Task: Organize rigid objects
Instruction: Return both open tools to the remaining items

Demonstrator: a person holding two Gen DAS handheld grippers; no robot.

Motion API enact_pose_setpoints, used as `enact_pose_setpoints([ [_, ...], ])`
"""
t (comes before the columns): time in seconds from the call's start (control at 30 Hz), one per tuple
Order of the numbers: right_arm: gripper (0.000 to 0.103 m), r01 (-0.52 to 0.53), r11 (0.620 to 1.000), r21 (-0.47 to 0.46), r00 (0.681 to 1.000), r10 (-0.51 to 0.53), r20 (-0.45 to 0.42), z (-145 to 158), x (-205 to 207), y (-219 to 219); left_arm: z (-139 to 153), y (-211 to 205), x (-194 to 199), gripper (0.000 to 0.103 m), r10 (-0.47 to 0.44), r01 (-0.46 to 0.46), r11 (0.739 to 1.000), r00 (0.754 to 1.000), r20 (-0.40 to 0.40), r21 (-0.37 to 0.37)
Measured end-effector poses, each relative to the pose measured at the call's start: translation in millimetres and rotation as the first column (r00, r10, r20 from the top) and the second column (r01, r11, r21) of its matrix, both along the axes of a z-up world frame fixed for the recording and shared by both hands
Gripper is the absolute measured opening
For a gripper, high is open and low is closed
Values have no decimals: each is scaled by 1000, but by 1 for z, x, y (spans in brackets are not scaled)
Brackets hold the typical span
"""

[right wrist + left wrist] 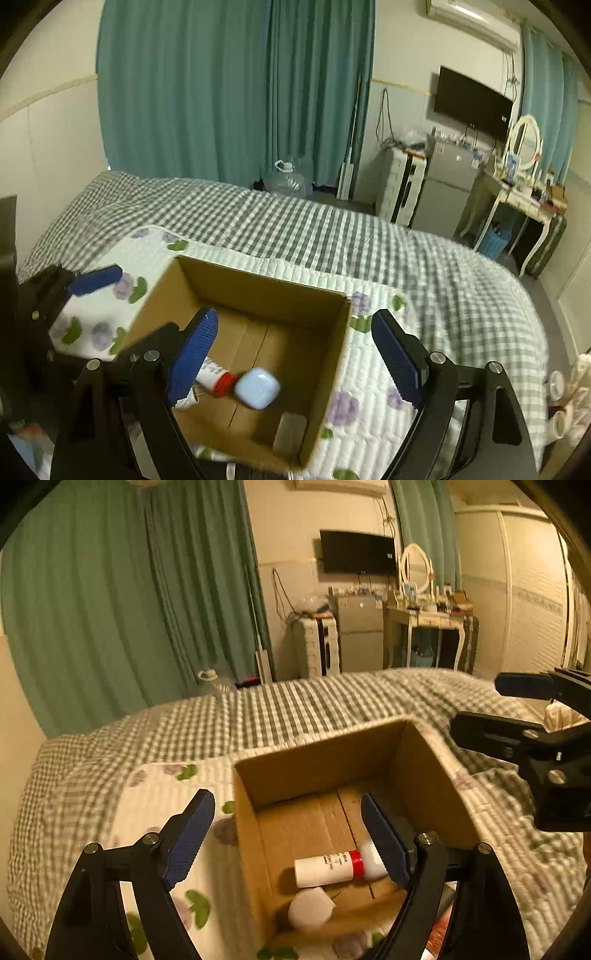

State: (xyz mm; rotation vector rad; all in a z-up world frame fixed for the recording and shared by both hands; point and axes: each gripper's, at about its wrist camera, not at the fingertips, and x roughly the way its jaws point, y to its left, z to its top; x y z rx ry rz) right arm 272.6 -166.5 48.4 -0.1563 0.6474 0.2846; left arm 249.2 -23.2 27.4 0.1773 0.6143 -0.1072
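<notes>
An open cardboard box [436,775] [258,291] stands on the bed. Inside lie a white tube with a red band [328,867] [218,376], a pale rounded case [310,908] [257,387] and a grey flat block [290,430]. My left gripper [288,834] is open and empty above the box's left wall; it shows at the left of the right wrist view [96,278]. My right gripper [295,350] is open and empty over the box; it shows at the right of the left wrist view [480,705].
The bed has a green checked cover [332,229] and a white floral quilt [155,805]. Beyond the bed stand a water jug [288,181], a small fridge [360,635], a dressing table [432,627] and curtains. Small white cups [565,398] lie at the right edge.
</notes>
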Motion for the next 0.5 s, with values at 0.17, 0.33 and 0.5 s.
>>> enact_pose_setpoints([
  [0.17, 86, -9, 1000, 1, 1000, 9, 7, 26, -58, -5, 19, 9, -53, 86, 15, -15, 1000, 999, 40, -6],
  [0.33, 87, -2, 1000, 19, 997, 4, -77, 9, -100, -2, 4, 12, -94, 87, 0, 0, 1000, 1000, -5, -12],
  [0.5, 86, 0, 999, 35, 990, 5, -142, -33, -128, 7, -31, 14, -121, 87, 22, -22, 1000, 999, -47, 7],
])
